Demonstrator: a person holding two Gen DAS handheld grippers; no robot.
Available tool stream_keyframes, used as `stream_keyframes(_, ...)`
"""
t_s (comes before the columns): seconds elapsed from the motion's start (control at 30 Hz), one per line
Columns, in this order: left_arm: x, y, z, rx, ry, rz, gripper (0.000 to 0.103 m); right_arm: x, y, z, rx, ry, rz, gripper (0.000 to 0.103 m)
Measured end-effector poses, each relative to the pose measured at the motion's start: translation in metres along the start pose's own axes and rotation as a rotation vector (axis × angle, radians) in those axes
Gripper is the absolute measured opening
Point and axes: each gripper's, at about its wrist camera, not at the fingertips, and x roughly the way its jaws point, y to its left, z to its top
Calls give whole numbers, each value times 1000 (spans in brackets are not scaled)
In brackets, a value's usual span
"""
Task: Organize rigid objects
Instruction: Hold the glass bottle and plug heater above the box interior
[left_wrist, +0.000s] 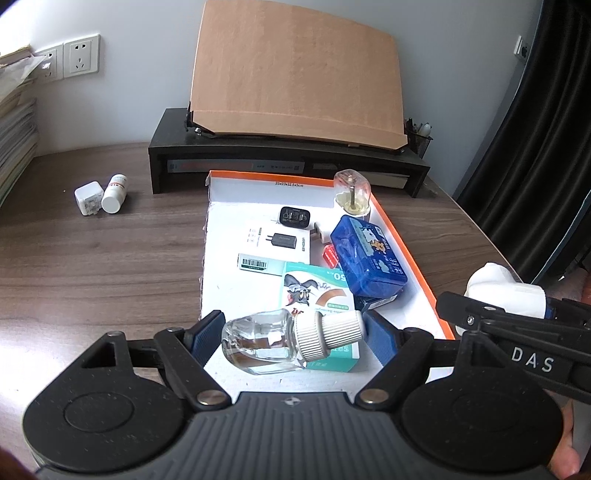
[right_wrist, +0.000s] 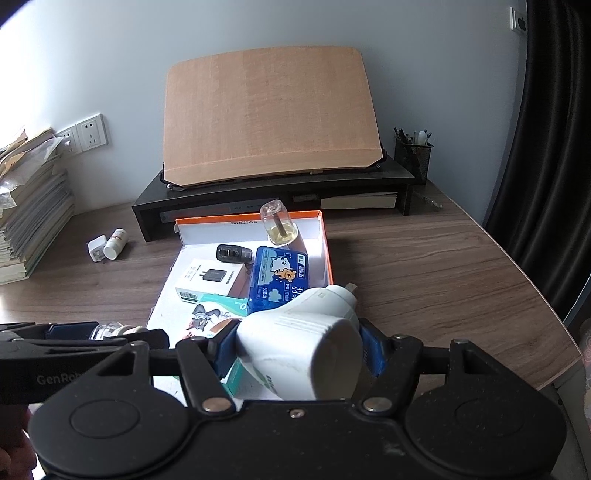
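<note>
My left gripper (left_wrist: 295, 332) is shut on a clear liquid bottle (left_wrist: 266, 341) with a ribbed white cap, held sideways over the near end of the orange-rimmed white box (left_wrist: 413, 258). My right gripper (right_wrist: 299, 345) is shut on a white plug-in heater (right_wrist: 306, 343), held over the box's near right corner; it also shows at the right edge of the left wrist view, white plug-in heater (left_wrist: 506, 295). In the box lie a blue case (left_wrist: 365, 254), a teal cartoon carton (left_wrist: 317, 295), a white charger box (left_wrist: 277, 240), a black adapter (left_wrist: 293, 216) and another upright clear bottle (left_wrist: 351, 192).
A white charger cube (left_wrist: 88, 197) and a small white pill bottle (left_wrist: 115, 194) lie on the wooden desk to the left. A black monitor stand (left_wrist: 288, 162) with a tan board stands behind the box. Papers are stacked at far left (right_wrist: 33, 221); a pen cup (right_wrist: 413, 153) sits at the right.
</note>
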Motion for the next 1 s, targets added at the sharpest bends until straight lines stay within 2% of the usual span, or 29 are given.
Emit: stream_keyframes(1.0, 12, 4, 0, 2, 55, -21, 82, 16, 1, 5, -5, 31, -2, 79)
